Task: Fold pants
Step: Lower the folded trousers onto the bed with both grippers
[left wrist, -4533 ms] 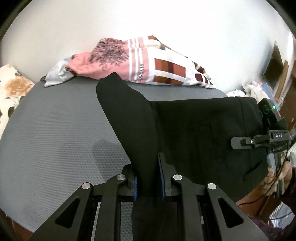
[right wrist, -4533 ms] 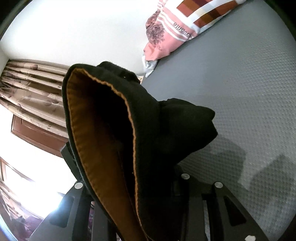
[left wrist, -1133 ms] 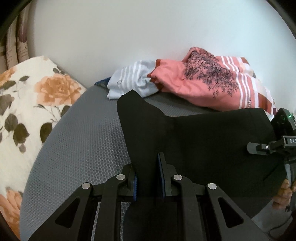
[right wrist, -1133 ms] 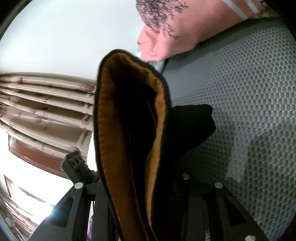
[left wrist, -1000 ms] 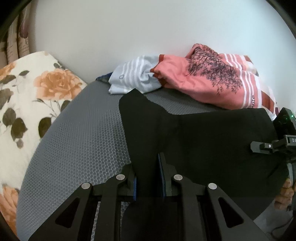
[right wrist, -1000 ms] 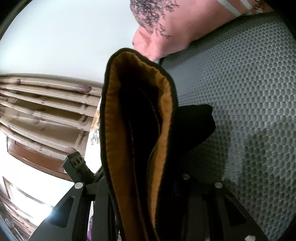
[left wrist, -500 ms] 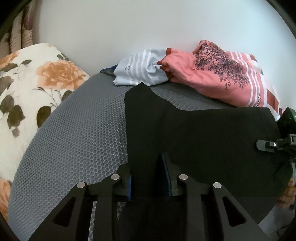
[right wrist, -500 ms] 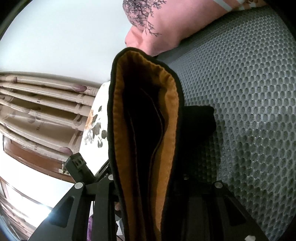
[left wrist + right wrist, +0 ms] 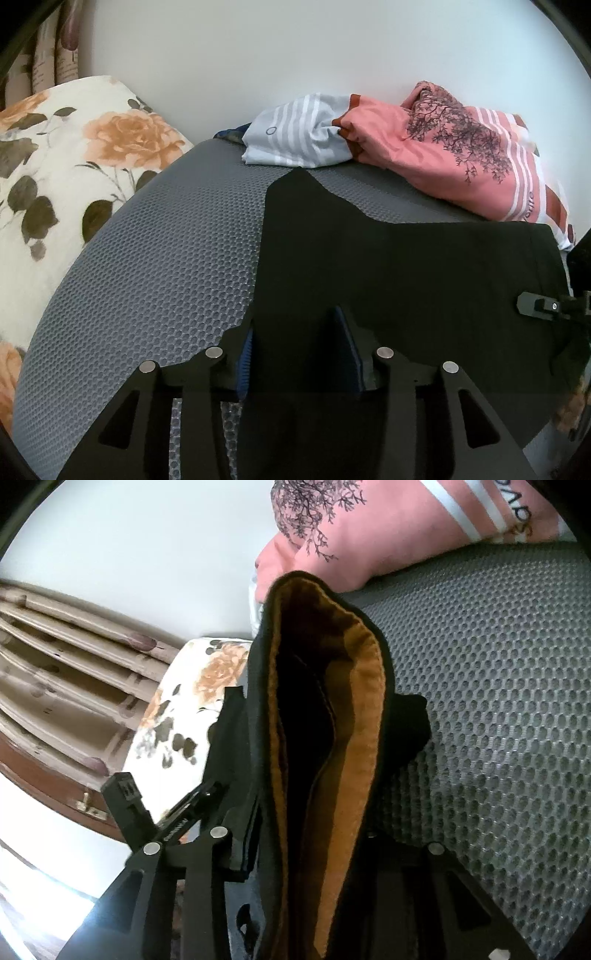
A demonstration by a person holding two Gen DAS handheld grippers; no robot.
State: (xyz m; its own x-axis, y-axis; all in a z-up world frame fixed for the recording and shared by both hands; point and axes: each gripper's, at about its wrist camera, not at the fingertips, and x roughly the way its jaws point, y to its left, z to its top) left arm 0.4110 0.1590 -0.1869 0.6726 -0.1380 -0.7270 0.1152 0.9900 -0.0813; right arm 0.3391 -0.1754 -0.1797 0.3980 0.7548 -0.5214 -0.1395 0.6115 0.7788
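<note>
Left gripper (image 9: 299, 354) just opened — pants (image 9: 406, 280) loose between; right gripper (image 9: 306, 849) seemingly clamps waistband (image 9: 365, 686).

My left tongs (image 9: 300, 354) have just been opening, their pads now spread apart around the black pants (image 9: 406, 280) laid flatter on the grey mesh bed (image 9: 166, 258).

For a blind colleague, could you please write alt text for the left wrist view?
The left gripper, its jaws just opened, stands around the edge of black pants spread flat on a grey mesh surface. Behind lie a pink printed cloth and a floral pillow; the right gripper shows at the right edge.
</note>
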